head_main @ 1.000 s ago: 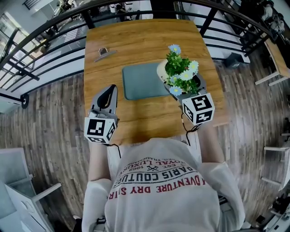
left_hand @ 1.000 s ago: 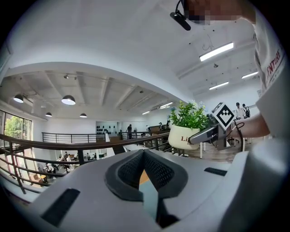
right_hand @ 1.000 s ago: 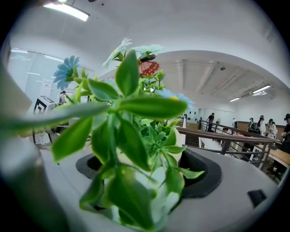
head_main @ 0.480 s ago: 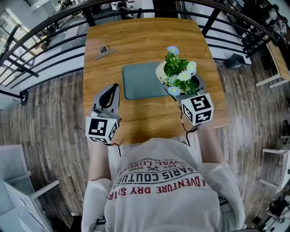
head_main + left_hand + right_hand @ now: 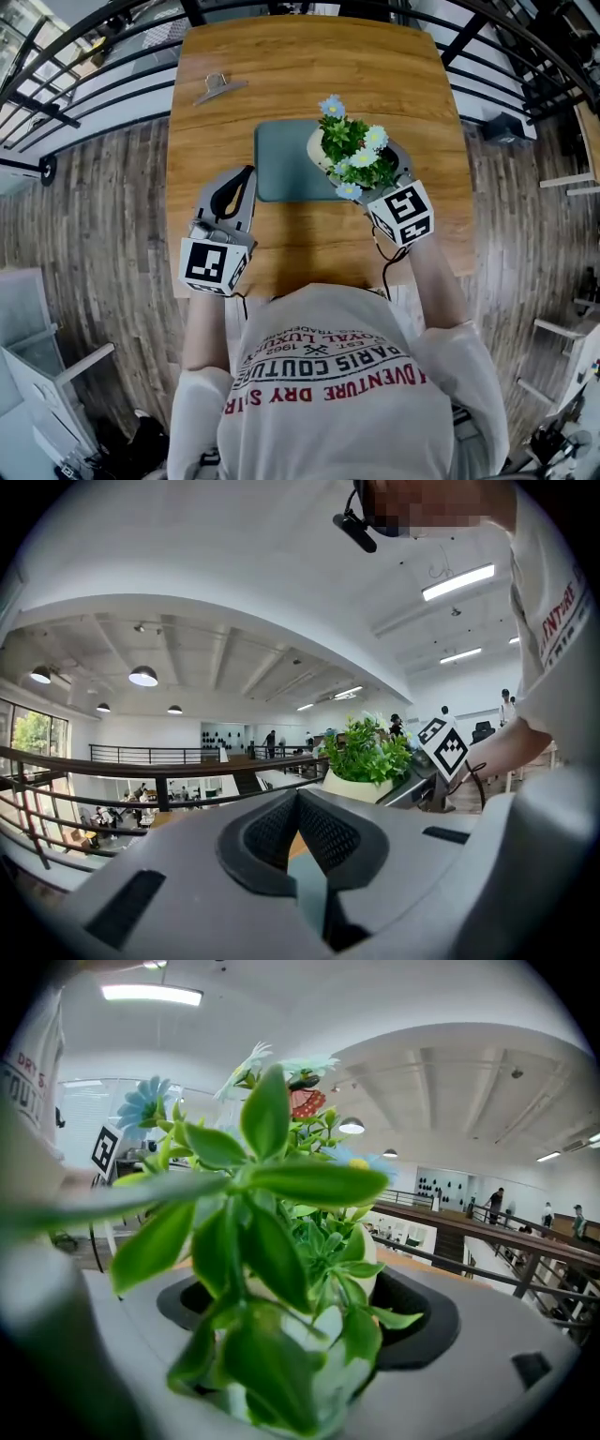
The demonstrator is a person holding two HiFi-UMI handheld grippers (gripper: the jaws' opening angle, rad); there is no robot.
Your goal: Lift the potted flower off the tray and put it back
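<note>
Fingers (image 5: 525,1335) of our right gripper (image 5: 375,173) clamp the potted flower (image 5: 352,150) at the right edge of the tray (image 5: 281,169); our left gripper (image 5: 239,183) fingers (image 5: 262,832) are clenched together, empty, over the worktop (image 5: 300,66).

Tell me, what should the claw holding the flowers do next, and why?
Probably a small shift left, then down, to set the potted flower flat on the green tray. The right claw is shut on the pot, and from the head view the pot sits over the tray's right edge rather than its middle.
</note>
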